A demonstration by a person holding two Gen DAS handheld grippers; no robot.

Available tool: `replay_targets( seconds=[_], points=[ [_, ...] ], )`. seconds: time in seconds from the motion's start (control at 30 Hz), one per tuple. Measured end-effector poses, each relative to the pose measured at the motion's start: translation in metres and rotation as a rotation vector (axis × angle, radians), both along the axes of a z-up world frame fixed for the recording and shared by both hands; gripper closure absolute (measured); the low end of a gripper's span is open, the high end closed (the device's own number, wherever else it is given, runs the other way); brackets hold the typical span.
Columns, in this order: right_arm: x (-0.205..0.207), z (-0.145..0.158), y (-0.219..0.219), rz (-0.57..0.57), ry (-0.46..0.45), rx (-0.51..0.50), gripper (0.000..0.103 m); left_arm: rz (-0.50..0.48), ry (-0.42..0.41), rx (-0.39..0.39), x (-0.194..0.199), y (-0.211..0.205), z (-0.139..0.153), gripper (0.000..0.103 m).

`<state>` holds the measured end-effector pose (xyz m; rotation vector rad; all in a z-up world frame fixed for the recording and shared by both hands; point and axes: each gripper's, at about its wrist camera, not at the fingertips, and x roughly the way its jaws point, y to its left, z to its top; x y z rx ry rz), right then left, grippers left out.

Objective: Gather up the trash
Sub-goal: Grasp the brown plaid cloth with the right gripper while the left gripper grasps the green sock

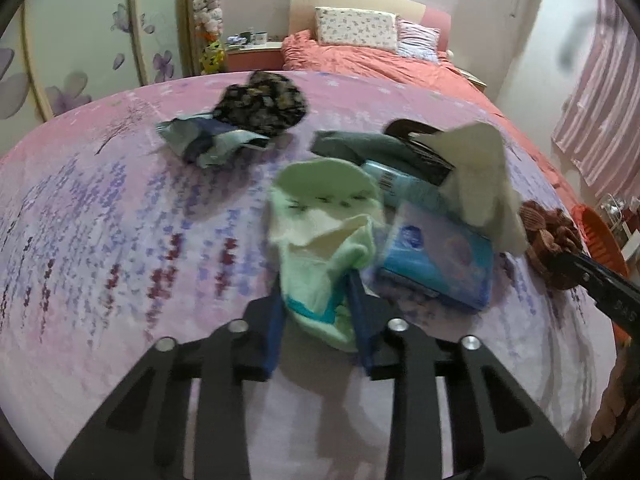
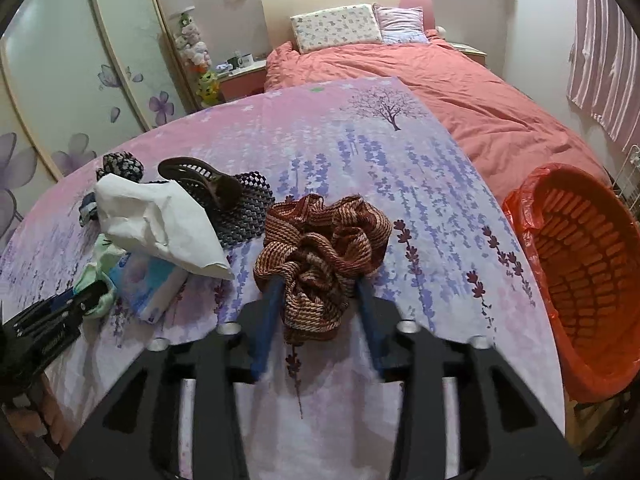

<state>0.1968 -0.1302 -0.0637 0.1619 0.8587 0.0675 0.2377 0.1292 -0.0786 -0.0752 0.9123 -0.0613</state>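
Crumpled mint-green sock (image 1: 320, 236) and bunched red-brown woven cloth (image 2: 320, 248) on lavender-print sheet (image 2: 360, 152)

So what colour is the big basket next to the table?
Orange, lined with an orange bag; clearest in the right wrist view.

The table (image 2: 360, 152) carries one green sock (image 1: 320, 216), one brown woven cloth (image 2: 320, 248), one white paper sheet (image 2: 160, 220), one blue tissue pack (image 1: 436, 256), and two dark patterned bundles; one orange basket (image 2: 580, 264) stands beside it.

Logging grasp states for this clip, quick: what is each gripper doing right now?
Left gripper: fingers closed on the pale green sock.
Right gripper: fingers either side of the brown woven cloth, not clearly pressing it; open.
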Motion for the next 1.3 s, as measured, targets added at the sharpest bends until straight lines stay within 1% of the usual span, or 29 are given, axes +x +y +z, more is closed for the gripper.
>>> replay_targets(
  seconds=[0.1,0.13,0.2,0.27,0.37,0.43,0.57,0.63,0.7,0.77,0.87,0.97,1.1,1.3],
  points=[
    [0.0,0.001,-0.001,0.01,-0.018,0.004,0.034,0.032,0.003,-0.019,0.002,0.017,0.001,0.073],
    [0.0,0.001,0.0,0.012,-0.017,-0.001,0.032,0.036,0.004,-0.026,0.002,0.021,0.001,0.072],
    [0.005,-0.001,0.003,0.017,-0.008,-0.01,0.031,0.036,0.003,-0.033,0.003,0.023,0.002,0.064],
    [0.013,-0.005,0.007,0.01,0.01,-0.023,0.031,0.03,-0.003,-0.033,0.004,0.023,0.003,0.052],
    [0.023,-0.012,0.008,-0.014,0.038,-0.042,0.031,0.015,-0.013,-0.039,0.005,0.02,0.004,0.044],
    [0.029,-0.016,0.008,-0.021,0.051,-0.048,0.031,0.005,-0.018,-0.032,0.01,0.016,0.006,0.042],
    [0.028,-0.019,0.013,-0.014,0.033,-0.099,0.03,-0.016,-0.018,-0.003,0.021,0.008,0.006,0.042],
    [0.027,-0.019,0.012,-0.014,0.032,-0.095,0.03,-0.016,-0.011,0.021,0.027,0.005,0.004,0.042],
    [0.027,-0.018,0.013,-0.014,0.029,-0.082,0.03,-0.012,0.001,0.029,0.03,0.006,0.001,0.045],
    [0.026,-0.018,0.013,-0.013,0.028,-0.074,0.03,-0.012,-0.005,0.049,0.033,0.005,-0.001,0.046],
    [0.025,-0.019,0.015,-0.012,0.029,-0.079,0.03,-0.014,-0.006,0.044,0.033,0.006,-0.001,0.046],
    [0.025,-0.019,0.014,-0.01,0.03,-0.084,0.03,-0.016,-0.005,0.039,0.033,0.007,-0.001,0.044],
    [0.024,-0.018,0.013,-0.01,0.029,-0.072,0.029,-0.018,-0.001,0.051,0.034,0.004,-0.002,0.041],
    [0.025,-0.019,0.012,-0.007,0.03,-0.073,0.028,-0.02,-0.002,0.039,0.035,0.002,-0.002,0.038]
  ],
)
